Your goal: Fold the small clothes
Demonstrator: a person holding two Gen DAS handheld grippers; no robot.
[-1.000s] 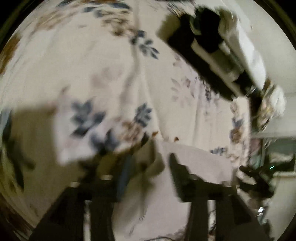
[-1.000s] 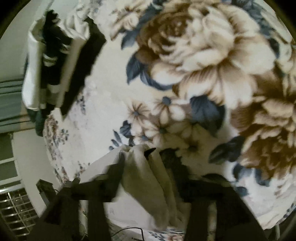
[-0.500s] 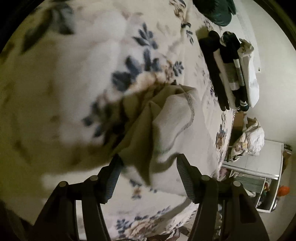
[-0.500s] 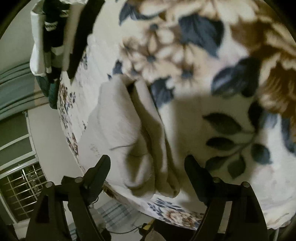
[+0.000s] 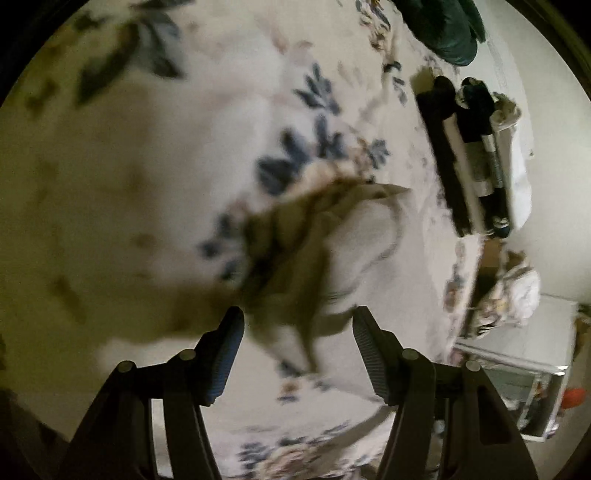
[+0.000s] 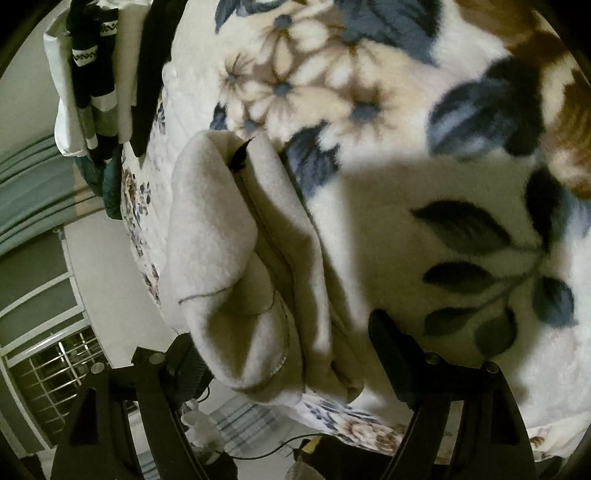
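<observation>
A small beige fleece garment (image 6: 236, 258) lies folded in layers on the floral blanket (image 6: 424, 110). In the left wrist view it (image 5: 332, 258) is blurred, just ahead of the fingers. My left gripper (image 5: 297, 354) is open and empty, just short of the garment's near edge. My right gripper (image 6: 288, 358) is open and empty, its jaws wide apart on either side of the garment's near end, above it.
A stack of folded dark and white clothes (image 5: 476, 162) lies further along the bed; it also shows in the right wrist view (image 6: 99, 74). A dark green item (image 5: 450, 29) lies beyond. The bed edge, a white cabinet (image 5: 524, 369) and a barred window (image 6: 48, 369) lie off to the sides.
Both grippers have let go of the beige garment and opened. It now lies folded on the blanket. Both grippers have drawn back and turned.
</observation>
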